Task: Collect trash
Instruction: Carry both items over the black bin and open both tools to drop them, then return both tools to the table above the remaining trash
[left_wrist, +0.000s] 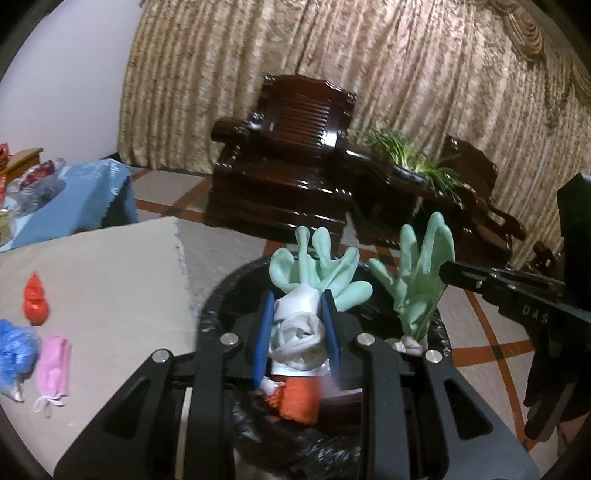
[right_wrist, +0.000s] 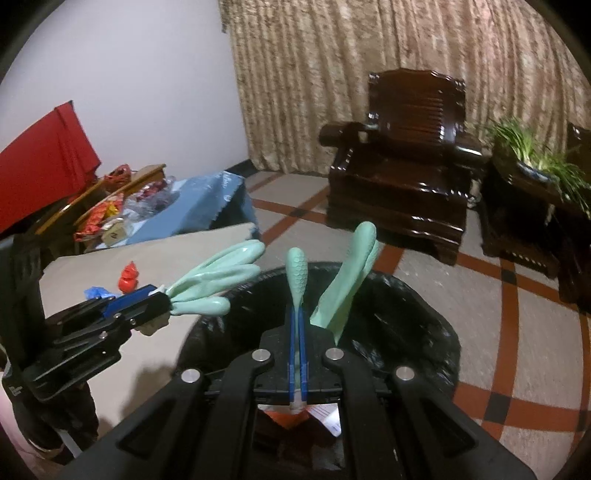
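Note:
My left gripper (left_wrist: 298, 297) is shut on the white cuff of a mint-green rubber glove (left_wrist: 317, 266), whose fingers stick up over the black-lined trash bin (left_wrist: 221, 291). My right gripper (right_wrist: 297, 310) is shut on a second green glove (right_wrist: 351, 280), also above the bin (right_wrist: 424, 306). Each view shows the other hand: the right gripper (left_wrist: 448, 273) with its glove (left_wrist: 417, 280), and the left gripper (right_wrist: 162, 299) with its glove (right_wrist: 218, 280). Orange trash (left_wrist: 299, 402) lies inside the bin. A red item (left_wrist: 35, 299), a blue bundle (left_wrist: 14, 350) and a pink item (left_wrist: 53, 369) lie on the beige tabletop (left_wrist: 110, 277).
A dark wooden armchair (right_wrist: 406, 166) stands beyond the bin before a beige curtain. To its right a dark side table carries a green plant (right_wrist: 535, 155). A blue-covered surface (right_wrist: 199, 210) with clutter sits at the left. Tiled floor (right_wrist: 517, 350) lies to the right of the bin.

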